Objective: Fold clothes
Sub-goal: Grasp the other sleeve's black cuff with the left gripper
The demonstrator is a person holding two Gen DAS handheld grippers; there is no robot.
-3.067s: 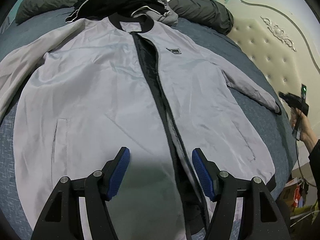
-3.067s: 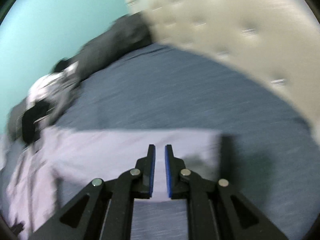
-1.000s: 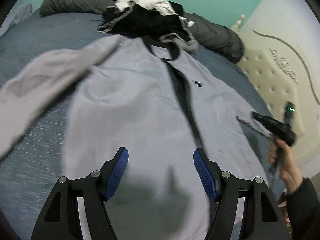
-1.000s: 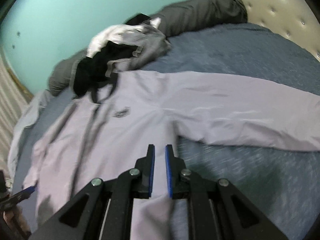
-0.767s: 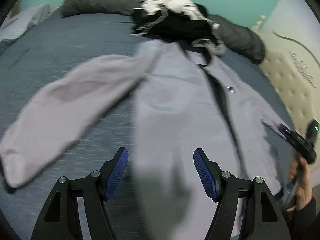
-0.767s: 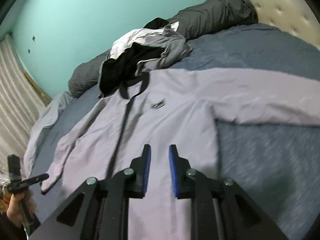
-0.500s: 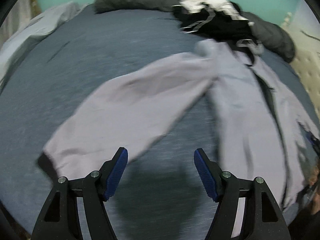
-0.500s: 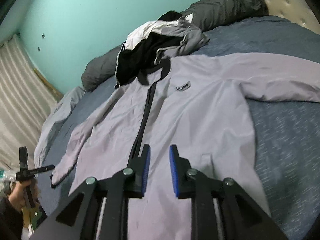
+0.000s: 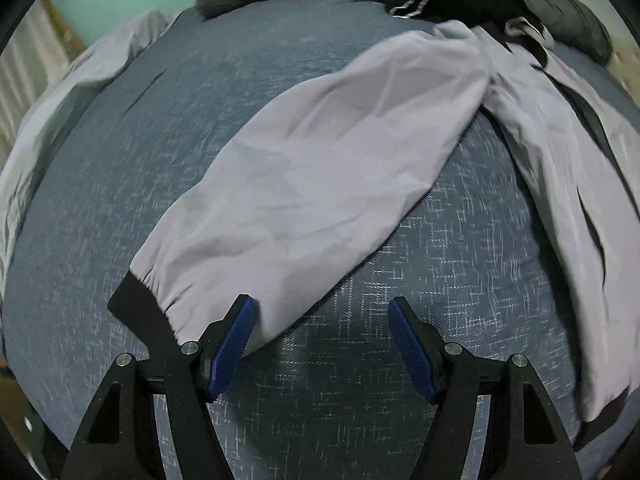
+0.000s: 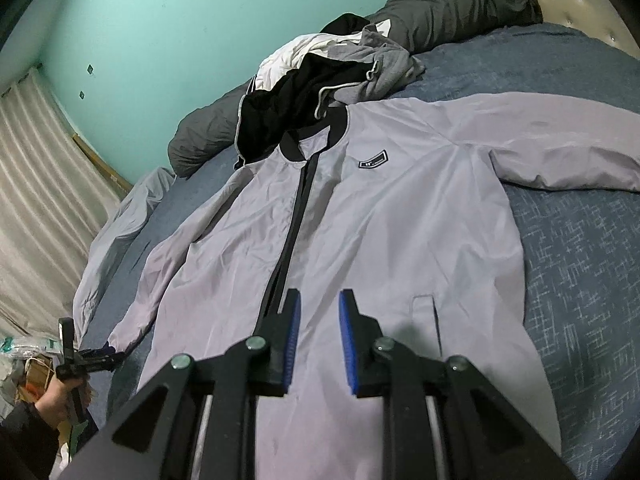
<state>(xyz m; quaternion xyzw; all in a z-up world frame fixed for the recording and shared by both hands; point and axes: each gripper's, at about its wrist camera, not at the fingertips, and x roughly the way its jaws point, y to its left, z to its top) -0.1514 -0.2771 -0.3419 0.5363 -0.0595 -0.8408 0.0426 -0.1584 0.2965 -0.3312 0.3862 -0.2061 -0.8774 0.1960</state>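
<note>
A thin, slippery grey jacket [image 10: 360, 240] is spread flat. The left gripper [image 9: 322, 344] is held wide above the cuff [image 9: 140, 312], judged the best hold; the right gripper [image 10: 318, 332] is slightly parted, empty.

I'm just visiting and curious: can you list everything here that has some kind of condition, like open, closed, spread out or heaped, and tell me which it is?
Grey jacket: spread flat on the bed, front up, unfolded.
Jacket sleeve: stretched out to the side, black cuff beside the left gripper.
Left gripper: open, empty.
Right gripper: slightly open, nothing between the pads.
Clothes pile: heaped, unfolded, by the collar.
Bed: covered in blue sheet.
</note>
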